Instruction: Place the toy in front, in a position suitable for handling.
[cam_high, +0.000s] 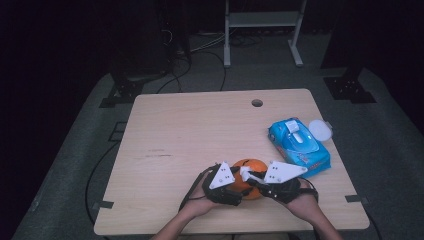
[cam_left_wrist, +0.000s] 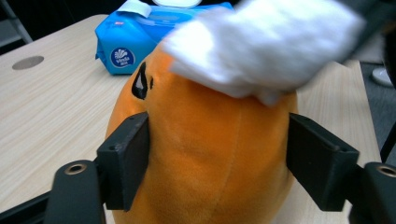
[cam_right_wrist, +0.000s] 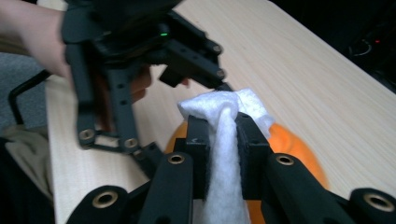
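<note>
Desk (cam_high: 190, 130): pale wood, 1 round hole (cam_high: 257, 103) near far edge.
Room: dark, grey floor, cables behind.
Toy (cam_high: 248, 167): orange, near front edge, clamped by left gripper (cam_high: 235, 192).
Right gripper (cam_high: 251, 176): jaws clenched on wipe (cam_right_wrist: 224, 140) atop toy.
Pack (cam_high: 298, 146): blue, right of toy.

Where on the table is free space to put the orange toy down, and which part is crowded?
The table's left half and far edge near the round hole are bare. The right side is crowded by the blue wipes pack and white lid; the near middle holds the orange toy and both grippers.
</note>
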